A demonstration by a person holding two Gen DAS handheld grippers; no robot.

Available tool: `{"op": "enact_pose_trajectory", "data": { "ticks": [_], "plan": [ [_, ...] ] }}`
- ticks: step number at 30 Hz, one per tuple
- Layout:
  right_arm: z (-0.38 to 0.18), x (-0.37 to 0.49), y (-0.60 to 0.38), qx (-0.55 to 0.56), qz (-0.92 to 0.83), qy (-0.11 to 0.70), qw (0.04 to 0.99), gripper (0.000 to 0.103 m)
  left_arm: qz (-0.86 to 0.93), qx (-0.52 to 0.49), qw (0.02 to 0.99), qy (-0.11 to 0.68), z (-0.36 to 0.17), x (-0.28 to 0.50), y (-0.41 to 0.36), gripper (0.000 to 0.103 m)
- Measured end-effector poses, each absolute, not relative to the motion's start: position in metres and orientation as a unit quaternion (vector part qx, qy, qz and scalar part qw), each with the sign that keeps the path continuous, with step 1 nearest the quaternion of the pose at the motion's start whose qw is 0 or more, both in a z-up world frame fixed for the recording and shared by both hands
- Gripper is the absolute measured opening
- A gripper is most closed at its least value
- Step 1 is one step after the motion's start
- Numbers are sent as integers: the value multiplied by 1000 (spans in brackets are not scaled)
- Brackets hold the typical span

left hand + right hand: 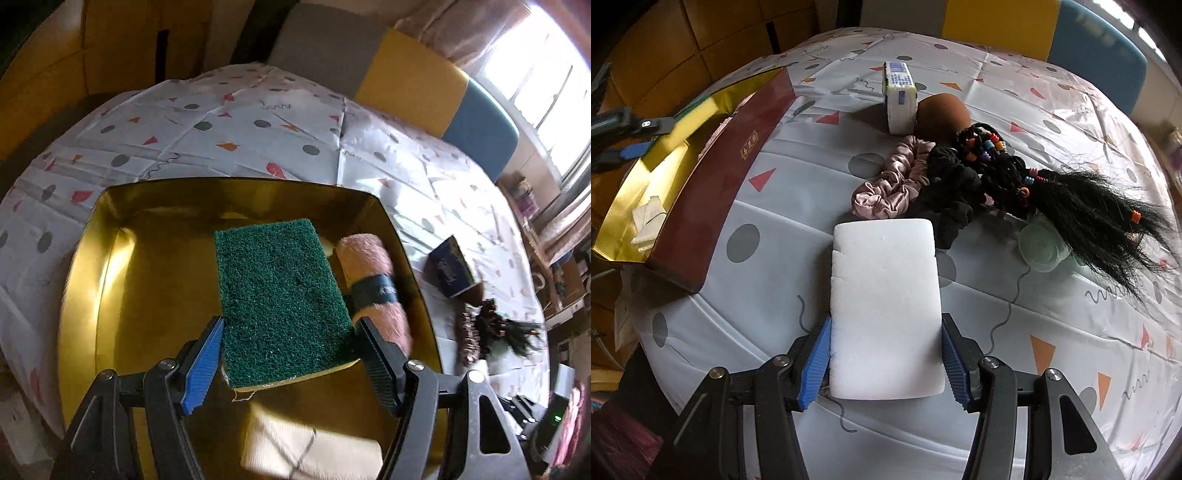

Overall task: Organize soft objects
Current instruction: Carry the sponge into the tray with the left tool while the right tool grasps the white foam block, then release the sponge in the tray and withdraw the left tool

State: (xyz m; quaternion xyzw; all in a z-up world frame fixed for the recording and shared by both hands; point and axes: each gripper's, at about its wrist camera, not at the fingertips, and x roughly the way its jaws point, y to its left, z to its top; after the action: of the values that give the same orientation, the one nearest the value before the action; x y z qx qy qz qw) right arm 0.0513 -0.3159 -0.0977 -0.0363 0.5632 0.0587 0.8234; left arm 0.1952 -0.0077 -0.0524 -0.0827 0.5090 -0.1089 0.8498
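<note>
A green scouring sponge [277, 295] with a yellow underside hangs over the gold-lined box [110, 266], and my left gripper [291, 325] is shut on its near end. In the box lie a rolled pink towel [369, 266] with a black band and a folded white cloth [310, 446]. From the right wrist view the same sponge [698, 107] shows above the maroon-walled box [713, 177]. My right gripper [886, 321] is shut on a white foam sponge [886, 302] low over the patterned tablecloth [775, 332], just right of the box.
Beyond the white sponge lie a pink scrunchie [890, 184], a black scrunchie [953, 192], a beaded black hairpiece [1071, 199], a pale green roll [1039, 242], a brown round object [943, 112] and a tissue pack [900, 98]. Chair backs [413, 81] line the far edge.
</note>
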Motion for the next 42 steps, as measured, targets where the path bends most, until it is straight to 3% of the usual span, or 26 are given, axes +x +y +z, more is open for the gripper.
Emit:
{"op": "enact_pose_trajectory", "data": {
  "ticks": [5, 8, 31, 42],
  "plan": [
    [-98, 51, -316, -38, 59, 563, 824, 57, -98, -72, 841, 527, -69, 214, -12, 74],
    [-98, 51, -316, -40, 59, 562, 824, 57, -100, -76, 843, 523, -71, 215, -9, 86],
    [-99, 49, -312, -58, 58, 555, 828, 57, -51, -35, 890, 451, -25, 84, 9, 86],
    [-99, 48, -313, -53, 56, 554, 829, 57, -39, -28, 900, 434, -18, 65, 18, 86]
  ]
}}
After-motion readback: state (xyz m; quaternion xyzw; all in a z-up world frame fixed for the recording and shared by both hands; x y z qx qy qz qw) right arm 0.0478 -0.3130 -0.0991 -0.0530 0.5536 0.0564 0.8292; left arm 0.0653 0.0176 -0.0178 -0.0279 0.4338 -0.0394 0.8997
